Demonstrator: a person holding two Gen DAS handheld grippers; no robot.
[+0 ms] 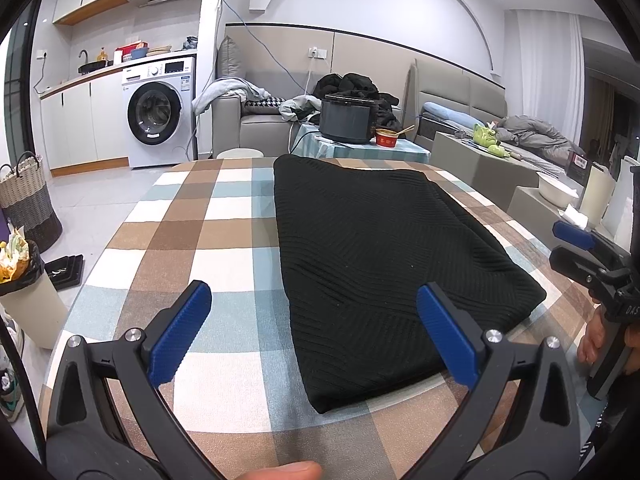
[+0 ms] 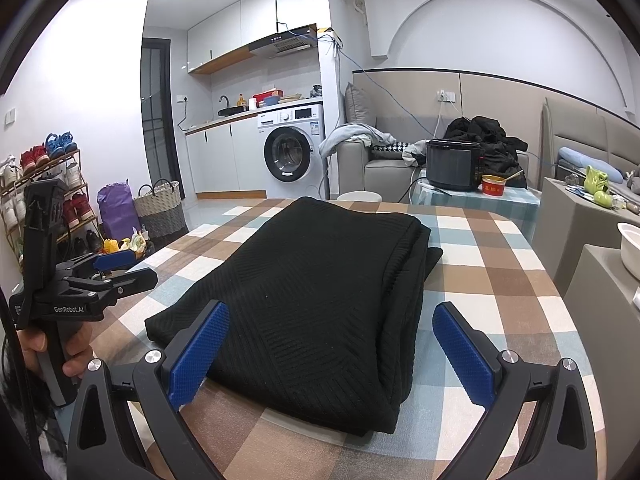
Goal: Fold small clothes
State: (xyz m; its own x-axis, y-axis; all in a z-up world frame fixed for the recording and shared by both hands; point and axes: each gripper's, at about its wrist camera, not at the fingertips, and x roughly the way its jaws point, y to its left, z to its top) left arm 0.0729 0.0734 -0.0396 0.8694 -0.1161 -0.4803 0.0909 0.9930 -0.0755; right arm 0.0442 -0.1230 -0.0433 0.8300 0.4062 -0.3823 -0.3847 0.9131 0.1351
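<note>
Nearest me, my left gripper (image 1: pixel 314 330) and right gripper (image 2: pixel 331 350) both gape wide, empty, above the checked brown, white and blue tablecloth (image 1: pixel 224 216). Between and beyond their blue pads lies the folded black ribbed knit garment (image 2: pixel 320 292), seemingly untouched. Farther back stands a dark cooker (image 2: pixel 454 168).

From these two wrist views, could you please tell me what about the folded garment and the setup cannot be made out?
- What kind of garment the black knit is: folded, so sleeves and collar are hidden in both views.
- The layers inside the fold at its right edge: stacked and dark in the right wrist view.
- The tablecloth beneath it: covered by the knit.
- The near table edge: cut off by the left gripper and right gripper, both with open jaws.
</note>
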